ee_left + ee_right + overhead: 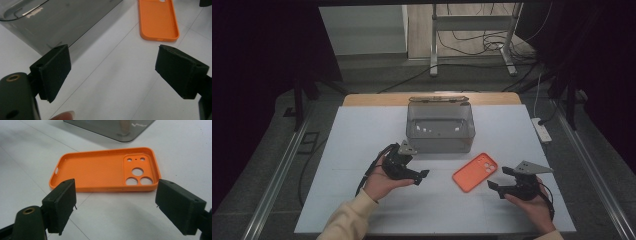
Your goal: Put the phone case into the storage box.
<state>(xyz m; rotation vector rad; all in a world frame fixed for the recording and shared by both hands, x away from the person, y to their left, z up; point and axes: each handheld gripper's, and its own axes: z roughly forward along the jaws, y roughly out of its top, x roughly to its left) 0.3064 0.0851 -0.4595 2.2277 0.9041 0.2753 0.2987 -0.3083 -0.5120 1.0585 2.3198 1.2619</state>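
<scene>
One grey bin stands just behind orange case.

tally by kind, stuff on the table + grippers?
Phone case, orange: 1
Bin, clear grey: 1
Grippers, black, both open: 2, left gripper, right gripper
Total: 4

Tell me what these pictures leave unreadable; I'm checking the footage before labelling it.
- Grey bin: the high view is too small and dim to show its floor; both gripper views cut it off at the top edge.
- Orange phone case: its far end leaves the left gripper view's top edge.
- Left gripper, right gripper: bodies cut off below.
</scene>
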